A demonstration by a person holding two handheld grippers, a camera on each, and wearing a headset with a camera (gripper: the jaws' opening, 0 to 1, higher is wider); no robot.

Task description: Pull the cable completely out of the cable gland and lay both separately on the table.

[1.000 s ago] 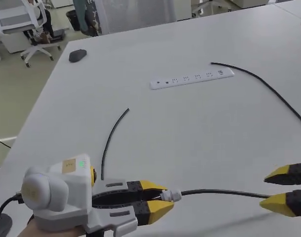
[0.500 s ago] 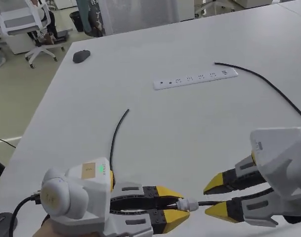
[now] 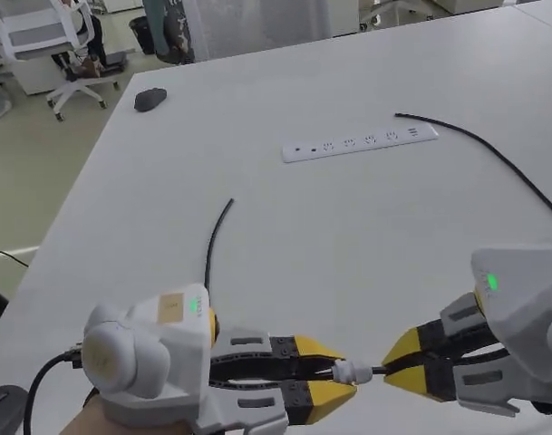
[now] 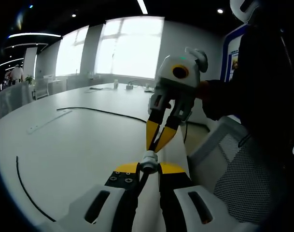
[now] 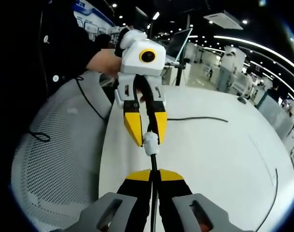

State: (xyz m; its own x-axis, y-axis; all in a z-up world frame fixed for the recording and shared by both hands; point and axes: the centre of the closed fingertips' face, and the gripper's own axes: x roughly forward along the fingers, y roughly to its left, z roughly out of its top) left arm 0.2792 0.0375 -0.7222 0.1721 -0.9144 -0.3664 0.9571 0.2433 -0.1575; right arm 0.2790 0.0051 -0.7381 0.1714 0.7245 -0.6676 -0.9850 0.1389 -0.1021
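My left gripper [image 3: 334, 373] is at the near table edge, shut on the white cable gland [image 3: 350, 372], whose nut end pokes out past the yellow fingertips. A thin black cable [image 3: 375, 372] comes out of the gland. My right gripper [image 3: 391, 371] is shut on this cable just right of the gland, tip to tip with the left one. In the left gripper view the gland [image 4: 147, 161] sits between the jaws, with the right gripper [image 4: 161, 136] just beyond. In the right gripper view the cable [image 5: 154, 166] runs up to the gland [image 5: 150, 141]. The cable's tail [image 3: 212, 246] curves over the table.
A white power strip [image 3: 359, 142] lies mid-table, and its black lead [image 3: 493, 159] runs off to the right. A dark mouse [image 3: 150, 99] sits near the far left table edge. Office chairs [image 3: 40, 45] stand on the floor beyond the table [image 3: 348, 236].
My right gripper has moved left along the cable up to the gland, and its jaws have gone from open to shut on the cable. The left gripper still holds the gland.
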